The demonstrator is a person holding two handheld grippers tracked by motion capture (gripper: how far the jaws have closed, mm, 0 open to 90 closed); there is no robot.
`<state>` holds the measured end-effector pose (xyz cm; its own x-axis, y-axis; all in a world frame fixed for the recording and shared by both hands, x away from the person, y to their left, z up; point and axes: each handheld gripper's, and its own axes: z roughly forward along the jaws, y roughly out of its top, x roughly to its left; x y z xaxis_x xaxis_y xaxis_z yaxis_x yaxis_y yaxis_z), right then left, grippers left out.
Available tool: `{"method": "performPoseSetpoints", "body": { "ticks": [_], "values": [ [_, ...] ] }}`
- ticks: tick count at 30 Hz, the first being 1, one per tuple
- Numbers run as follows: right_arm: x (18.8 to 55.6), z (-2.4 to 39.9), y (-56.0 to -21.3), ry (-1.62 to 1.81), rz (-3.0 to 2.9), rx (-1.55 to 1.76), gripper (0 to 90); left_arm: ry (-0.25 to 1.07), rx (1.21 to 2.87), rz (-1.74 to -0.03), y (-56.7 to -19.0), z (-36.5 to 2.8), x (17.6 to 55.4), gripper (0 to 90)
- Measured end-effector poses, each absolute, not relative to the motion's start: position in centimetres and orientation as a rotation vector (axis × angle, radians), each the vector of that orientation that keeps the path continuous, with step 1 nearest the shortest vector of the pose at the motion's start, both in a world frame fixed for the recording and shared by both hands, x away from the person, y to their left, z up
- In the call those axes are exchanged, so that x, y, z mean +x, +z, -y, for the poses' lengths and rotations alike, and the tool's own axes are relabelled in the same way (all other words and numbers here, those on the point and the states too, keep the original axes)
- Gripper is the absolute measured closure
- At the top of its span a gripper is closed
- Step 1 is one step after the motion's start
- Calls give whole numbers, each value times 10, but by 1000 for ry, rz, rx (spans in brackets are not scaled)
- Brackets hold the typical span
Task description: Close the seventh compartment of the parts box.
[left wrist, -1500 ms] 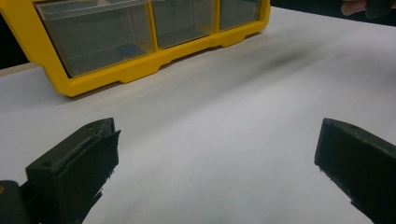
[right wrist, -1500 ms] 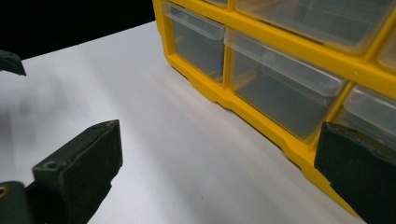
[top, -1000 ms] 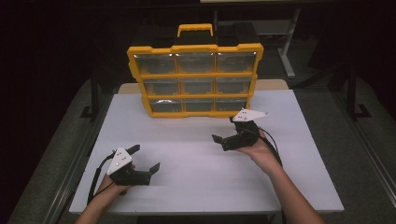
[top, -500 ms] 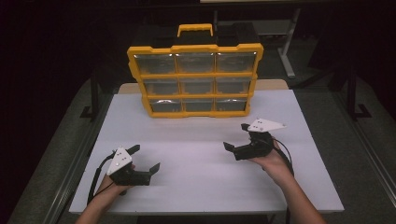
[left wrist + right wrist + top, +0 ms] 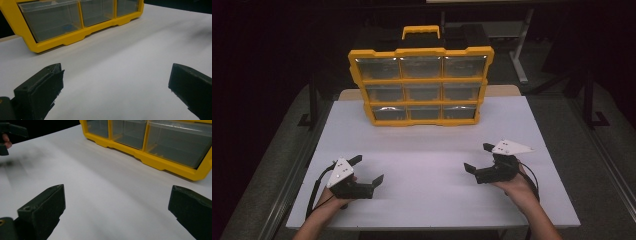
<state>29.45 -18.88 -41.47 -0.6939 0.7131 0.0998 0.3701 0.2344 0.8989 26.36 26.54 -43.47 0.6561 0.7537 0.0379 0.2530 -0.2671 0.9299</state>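
A yellow organizer case with a grid of clear-lidded bins and a yellow handle stands upright at the far side of the white table. Its lower bins appear in the left gripper view and in the right gripper view. My left gripper rests near the front left of the table, open, with nothing between its jaws. My right gripper sits at the front right, open and empty too. Both point toward the case, well short of it.
In the right gripper view the left gripper shows at the top left. Dark floor and metal stand legs surround the table. Bare white tabletop lies between the two grippers and in front of the case.
My right gripper has drawn back from near the case toward the front right of the table. The left gripper has stayed put.
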Motion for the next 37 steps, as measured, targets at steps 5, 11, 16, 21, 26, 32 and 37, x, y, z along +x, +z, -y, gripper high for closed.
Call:
{"method": "performPoseSetpoints", "body": {
  "ticks": [5,11,16,21,26,32,37],
  "values": [
    [287,196,-420,1423,-2181,1021,4,595,1819,-799,-435,-265,263,0],
    [277,208,-427,1392,-2171,1032,4,586,1809,-810,-436,-264,263,0],
    [270,216,-433,1363,-2172,1053,4,588,1821,-801,-436,-264,263,0],
    [263,224,-436,1355,-2166,1066,4,588,1822,-801,-437,-264,264,0],
    [261,227,-437,1349,-2170,1074,4,593,1829,-792,-436,-264,264,0],
    [261,229,-436,1359,-2154,1064,4,585,1838,-782,-437,-263,263,0],
    [262,230,-435,1358,-2155,1061,4,576,1856,-784,-439,-261,263,0]
  ]
}}
